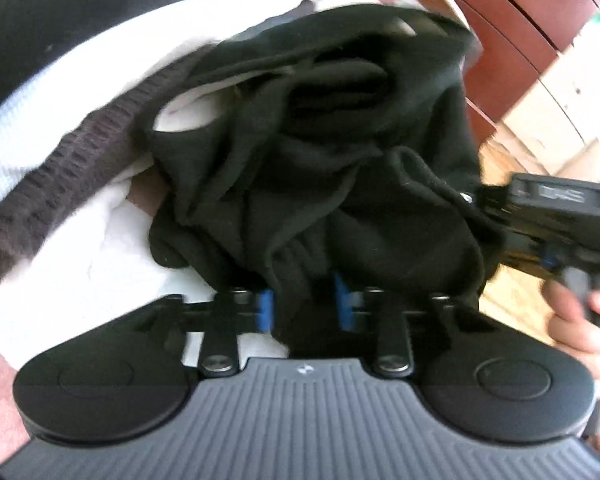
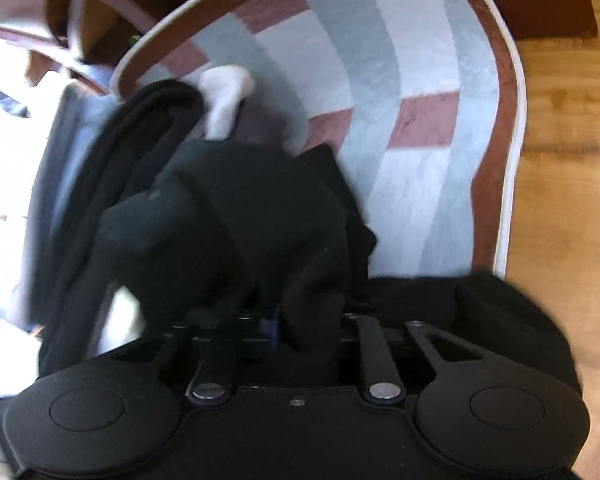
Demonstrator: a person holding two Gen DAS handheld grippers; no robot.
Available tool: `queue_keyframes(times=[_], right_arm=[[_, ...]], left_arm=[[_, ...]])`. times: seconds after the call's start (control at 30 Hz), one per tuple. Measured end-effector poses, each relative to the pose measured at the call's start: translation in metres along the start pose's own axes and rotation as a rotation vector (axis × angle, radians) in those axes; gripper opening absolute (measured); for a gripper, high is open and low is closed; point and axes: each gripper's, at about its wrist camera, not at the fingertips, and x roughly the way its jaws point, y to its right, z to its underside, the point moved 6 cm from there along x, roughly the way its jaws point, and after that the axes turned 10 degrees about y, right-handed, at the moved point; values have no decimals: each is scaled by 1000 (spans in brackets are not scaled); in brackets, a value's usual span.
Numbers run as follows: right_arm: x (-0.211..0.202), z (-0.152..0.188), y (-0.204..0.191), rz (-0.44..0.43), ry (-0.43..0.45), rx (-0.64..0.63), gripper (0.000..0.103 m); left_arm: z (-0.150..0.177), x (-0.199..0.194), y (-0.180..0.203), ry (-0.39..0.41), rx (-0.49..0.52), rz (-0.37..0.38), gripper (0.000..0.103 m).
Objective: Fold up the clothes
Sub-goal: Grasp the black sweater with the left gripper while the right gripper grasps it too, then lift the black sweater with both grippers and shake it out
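Left tool: blue-padded fingers closed on a bunched fold of the black garment, cloth rising toward 12 o'clock in the left wrist view.
Right tool: fingers buried in the same black cloth and apparently clamped on it; in the left wrist view it enters at 3 o'clock, gripping the garment's edge.
Garment position: held between both tools, crumpled, hanging over a white textured cloth and a dark brown ribbed knit at 9 o'clock.
Garment material: soft, matte, fleece-like black fabric; thick rolled hems, deep irregular folds, no flat panel visible.
Surroundings: patchwork rug of grey, white and dusty-red blocks with a brown border; wooden floor at 3 o'clock.
Risk, grip: each tool likely holds several layers; a pull apart may release one layer or spread the cloth unevenly.
Risk, snag: the garment may drag the knit or white cloth along.
Risk, visibility: black cloth covers both views, so seams and corners are hard to find.
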Motion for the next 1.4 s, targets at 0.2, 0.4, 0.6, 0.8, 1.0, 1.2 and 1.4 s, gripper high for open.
queue_keyframes(times=[0.2,0.4,0.6,0.8,1.0,1.2,1.4], right_arm=[[-74,29,-18,-143,-44,-103,16],[-94,41,-6,178,76,-388,59],[-64,34,37,207,79,-89,87],[-51,47,31,53,-1,179,36],[-94,56,-31,-107,-22,88,31],[-119,68,-123,-301,-85,-84,30],[-99,115,-225,-425,-188,-345,30]], left_arm=[[6,-50,59,60,262,34,13],[17,-32,33,-8,140,-59,56],[26,-26,-11,-69,-199,85,82],[26,-50,-3,-1,-183,238,22],[15,-150,11,159,-113,358,19],[7,-263,-7,313,-57,321,19],[16,-361,-65,465,-138,137,19]])
